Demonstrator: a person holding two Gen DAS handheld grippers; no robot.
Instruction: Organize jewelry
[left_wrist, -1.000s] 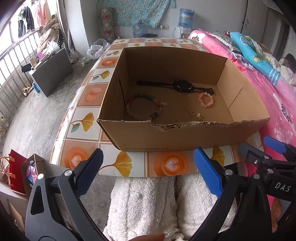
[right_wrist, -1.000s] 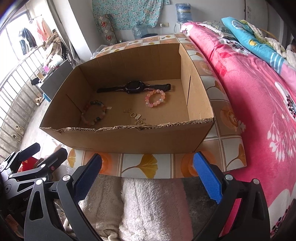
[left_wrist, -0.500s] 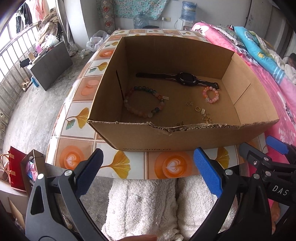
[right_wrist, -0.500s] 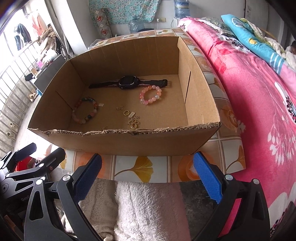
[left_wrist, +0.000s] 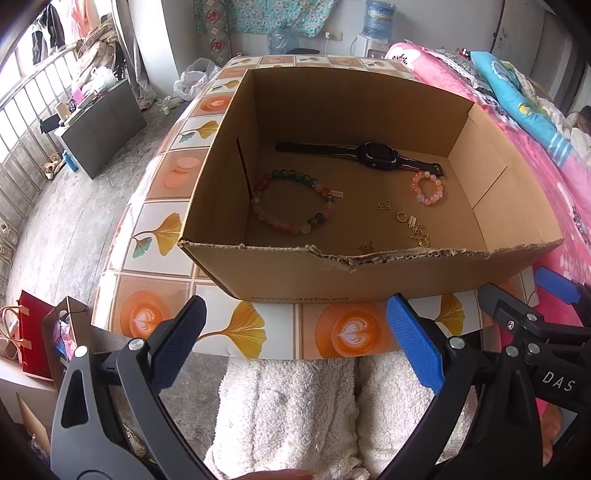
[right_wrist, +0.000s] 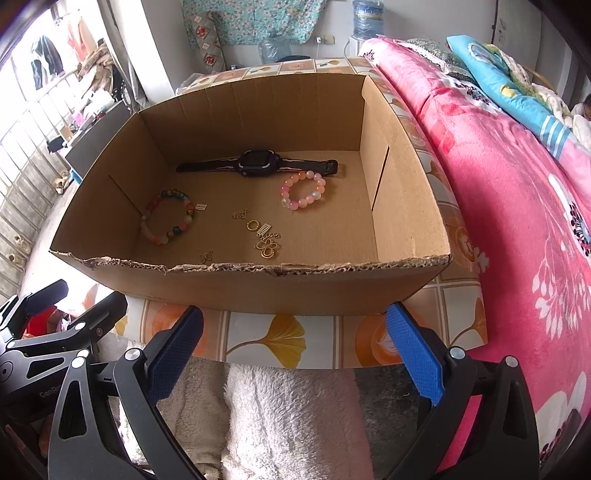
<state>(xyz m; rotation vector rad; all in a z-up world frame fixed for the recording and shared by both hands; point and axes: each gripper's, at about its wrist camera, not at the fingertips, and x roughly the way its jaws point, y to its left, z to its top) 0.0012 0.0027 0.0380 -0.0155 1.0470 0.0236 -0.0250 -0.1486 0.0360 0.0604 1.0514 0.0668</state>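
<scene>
Both tongs, the left gripper (left_wrist: 295, 343) and right gripper (right_wrist: 293, 347), hang wide open and empty before the cardboard box (right_wrist: 258, 284) on the tiled table (left_wrist: 162, 229). Inside lie a watch (right_wrist: 258, 163), a pink bracelet (right_wrist: 303, 190), a multicolored bracelet (left_wrist: 293, 205) and small gold charms (right_wrist: 264, 240). Likely best: reach over the torn near wall, come straight down, and pinch one bead strand, keeping clear of neighbouring pieces.

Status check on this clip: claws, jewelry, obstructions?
Left claw and right claw open, empty, short of box. Watch, bracelets, gold charms lie inside. Near box wall stands between.
</scene>
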